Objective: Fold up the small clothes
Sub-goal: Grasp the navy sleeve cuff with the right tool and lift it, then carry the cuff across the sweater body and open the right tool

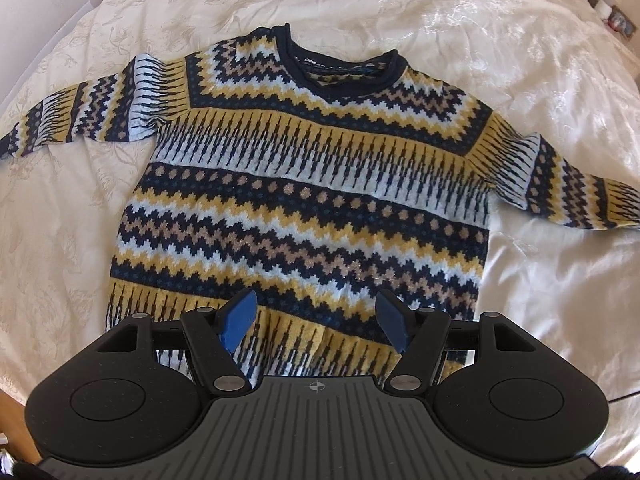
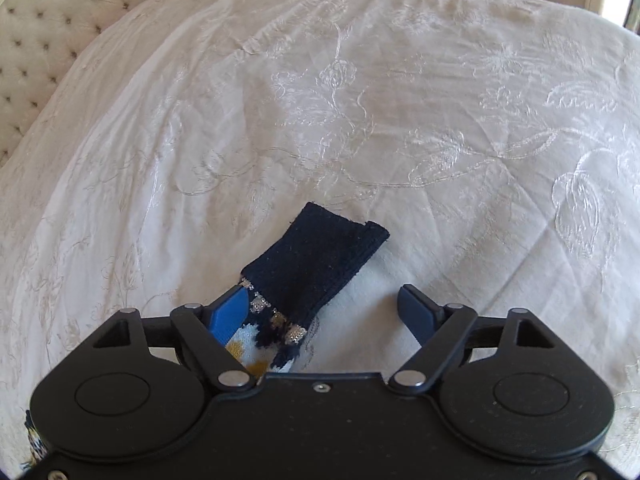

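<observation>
A small knitted sweater [image 1: 304,184] in navy, yellow, pale blue and tan zigzag bands lies flat and face up on the bed, both sleeves spread out to the sides. My left gripper [image 1: 316,322] hovers open just above the sweater's hem, its blue pads apart with nothing between them. In the right wrist view, the navy cuff [image 2: 316,256] of one sleeve lies on the cover and runs back between the fingers. My right gripper [image 2: 328,312] is open, the left blue pad [image 2: 230,314] beside the sleeve and the right finger well apart from it.
A cream embroidered bedcover [image 2: 360,100] spreads in all directions around the sweater. A tufted headboard [image 2: 44,32] stands at the far left in the right wrist view. Small items sit on a shelf [image 1: 612,16] beyond the bed's far right corner.
</observation>
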The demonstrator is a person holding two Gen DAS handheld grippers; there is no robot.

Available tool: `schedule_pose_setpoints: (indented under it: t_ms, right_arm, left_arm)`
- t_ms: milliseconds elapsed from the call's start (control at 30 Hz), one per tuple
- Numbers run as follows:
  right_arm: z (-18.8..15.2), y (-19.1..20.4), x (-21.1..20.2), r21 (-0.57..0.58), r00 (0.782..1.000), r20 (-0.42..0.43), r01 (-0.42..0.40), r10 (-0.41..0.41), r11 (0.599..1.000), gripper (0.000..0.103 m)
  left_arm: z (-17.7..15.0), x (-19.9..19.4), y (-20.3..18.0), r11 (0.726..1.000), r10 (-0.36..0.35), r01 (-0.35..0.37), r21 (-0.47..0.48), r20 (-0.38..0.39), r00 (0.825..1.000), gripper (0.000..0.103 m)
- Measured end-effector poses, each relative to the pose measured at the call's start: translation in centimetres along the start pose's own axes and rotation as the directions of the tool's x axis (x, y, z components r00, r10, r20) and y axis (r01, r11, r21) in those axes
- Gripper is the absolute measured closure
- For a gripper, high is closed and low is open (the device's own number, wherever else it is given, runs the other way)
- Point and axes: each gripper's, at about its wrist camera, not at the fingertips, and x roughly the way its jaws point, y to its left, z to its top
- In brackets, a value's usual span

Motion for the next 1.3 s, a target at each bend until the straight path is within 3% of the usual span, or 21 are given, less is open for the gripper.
schedule_pose_setpoints:
  t_ms: [67,100,133,200,433,733,967,1300]
  right_arm:
    - [0.0,-0.3,0.1,0.014,1.0,0.005,-0.024,0.023,1.0,0.042]
    - [0.0,-0.5,0.1,0.022,0.999,0.006,-0.036,0.035,0.999,0.055]
    - [0.0,-0.6,0.1,0.03,0.999,0.006,-0.049,0.049,0.998,0.074]
    - [-0.1,-0.6,-0.1,0.034,0.998,0.014,-0.069,0.069,0.997,0.088]
    - [-1.2,2.8,-4.2,-0.088,0.987,0.116,-0.103,0.113,0.991,0.091]
    - [-5.7,13.6,-10.7,-0.305,0.944,0.181,-0.212,0.275,0.928,0.091]
    - [-12.9,24.9,-11.7,-0.443,0.91,0.13,-0.303,0.394,0.844,0.091]
    - [-26.6,39.1,-5.7,-0.573,0.874,-0.046,-0.421,0.485,0.703,0.092]
  left_arm:
    - [0.0,0.1,-0.3,1.0,-0.003,0.003,0.011,-0.003,1.0,0.038]
    - [0.0,0.2,-0.5,1.0,-0.005,0.005,0.018,-0.003,1.0,0.038]
    - [0.1,0.2,-0.6,1.0,-0.007,0.007,0.025,-0.003,1.0,0.038]
    - [0.1,0.3,-0.7,0.999,-0.012,0.012,0.037,0.0,1.0,0.038]
    - [0.1,-0.1,0.8,0.999,-0.034,0.032,0.041,0.03,0.999,0.038]
    - [-0.2,0.5,5.6,0.997,-0.067,0.064,0.048,0.066,0.996,0.038]
    - [-0.1,1.0,11.8,0.993,-0.094,0.088,0.075,0.078,0.993,0.038]
    - [1.9,2.2,21.8,0.999,-0.032,0.03,0.026,0.107,0.994,0.038]
